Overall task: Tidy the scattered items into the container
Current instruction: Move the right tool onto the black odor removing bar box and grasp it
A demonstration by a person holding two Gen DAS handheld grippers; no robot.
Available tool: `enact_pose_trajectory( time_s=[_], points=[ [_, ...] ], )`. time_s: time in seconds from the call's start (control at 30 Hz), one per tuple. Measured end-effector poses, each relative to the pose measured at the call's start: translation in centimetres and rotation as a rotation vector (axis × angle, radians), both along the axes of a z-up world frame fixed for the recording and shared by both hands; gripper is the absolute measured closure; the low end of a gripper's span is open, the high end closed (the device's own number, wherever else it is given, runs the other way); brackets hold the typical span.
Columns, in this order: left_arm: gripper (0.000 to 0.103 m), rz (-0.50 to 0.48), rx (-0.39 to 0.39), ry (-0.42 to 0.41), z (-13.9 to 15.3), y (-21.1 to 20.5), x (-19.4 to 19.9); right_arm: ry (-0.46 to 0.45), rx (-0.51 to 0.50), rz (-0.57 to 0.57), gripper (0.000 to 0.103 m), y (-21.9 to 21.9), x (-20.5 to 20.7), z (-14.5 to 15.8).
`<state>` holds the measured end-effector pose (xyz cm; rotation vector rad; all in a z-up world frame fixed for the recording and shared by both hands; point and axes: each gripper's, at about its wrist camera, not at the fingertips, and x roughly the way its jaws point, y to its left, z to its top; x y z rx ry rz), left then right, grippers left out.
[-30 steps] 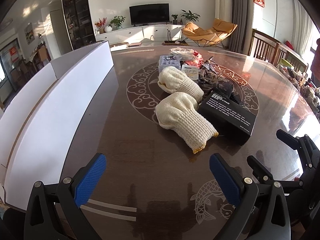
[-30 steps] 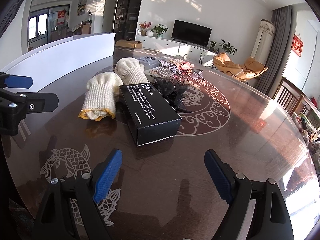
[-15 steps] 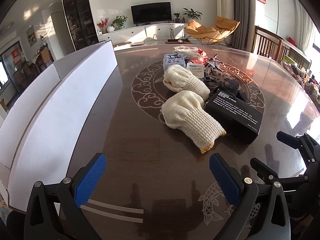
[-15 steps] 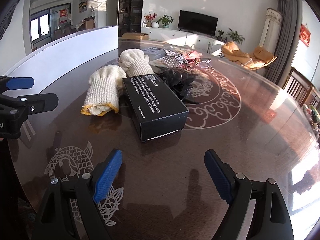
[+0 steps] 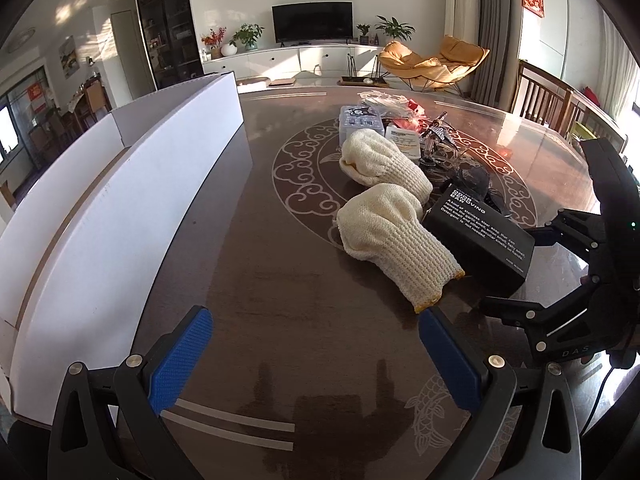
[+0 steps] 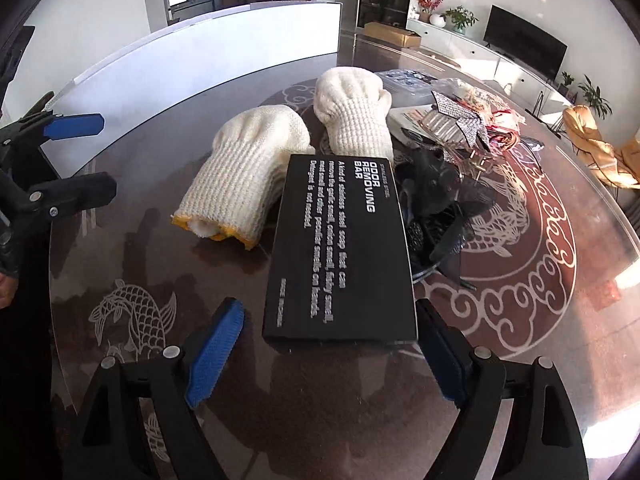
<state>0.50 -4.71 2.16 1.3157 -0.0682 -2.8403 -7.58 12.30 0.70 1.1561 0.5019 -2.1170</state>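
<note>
- Tabletop (image 6: 520,320) carries black box (image 6: 340,248), just beside two knit gloves (image 6: 248,172).
- Right tongs (image 6: 324,348) apart, straddling box's near end, pads not pressing.
- Left tongs (image 5: 316,356) apart, empty.
- White container (image 5: 120,208) at the tabletop's left edge.

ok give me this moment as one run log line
right gripper: jaws open, straddling near end of black box | left gripper: jaws open, empty | gloves: on table | white container: left of pile

the right gripper (image 6: 326,354) is closing in on the black box (image 6: 340,256), its near end now between the spread jaws.
</note>
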Motion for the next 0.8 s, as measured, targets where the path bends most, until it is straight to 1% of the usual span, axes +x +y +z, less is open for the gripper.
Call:
enact_pose_trajectory(
  time_s=[0.1,0.2,0.3,0.43,0.5,0.57,0.67,0.73,0.8],
  points=[
    [0.0,0.008,0.013,0.007,0.1,-0.2,0.0,-0.012,-0.005,-0.003,0.017,-1.1,-1.3,-0.2],
    [0.0,0.014,0.029,-0.008,-0.3,-0.3,-0.2,-0.016,-0.009,0.006,0.017,-1.9,-2.3,-0.4],
    [0.0,0.018,0.021,-0.022,-0.8,-0.1,-0.3,-0.012,-0.013,-0.002,0.017,-2.4,-3.3,-0.4],
    [0.0,0.018,0.006,-0.015,-0.9,0.1,-0.3,-0.022,-0.011,-0.086,0.017,-2.9,-4.6,-0.1],
    [0.0,0.024,-0.006,-0.018,-1.0,0.0,-0.3,-0.015,-0.036,-0.127,0.019,-2.8,-5.0,-0.1],
    [0.0,0.033,-0.007,-0.024,-1.2,-0.2,-0.3,-0.004,-0.059,-0.189,0.019,-2.2,-5.7,-0.1],
    [0.0,0.046,0.014,-0.033,-1.3,-0.9,-0.4,0.001,-0.085,-0.33,0.021,0.0,-6.9,0.0],
    [0.0,0.049,0.03,-0.036,-1.4,-1.1,-0.5,0.01,-0.067,-0.442,0.021,2.3,-7.5,0.1],
    [0.0,0.044,0.044,-0.045,-1.6,-1.1,-0.5,0.012,-0.057,-0.525,0.021,4.9,-7.6,0.2]
  ],
)
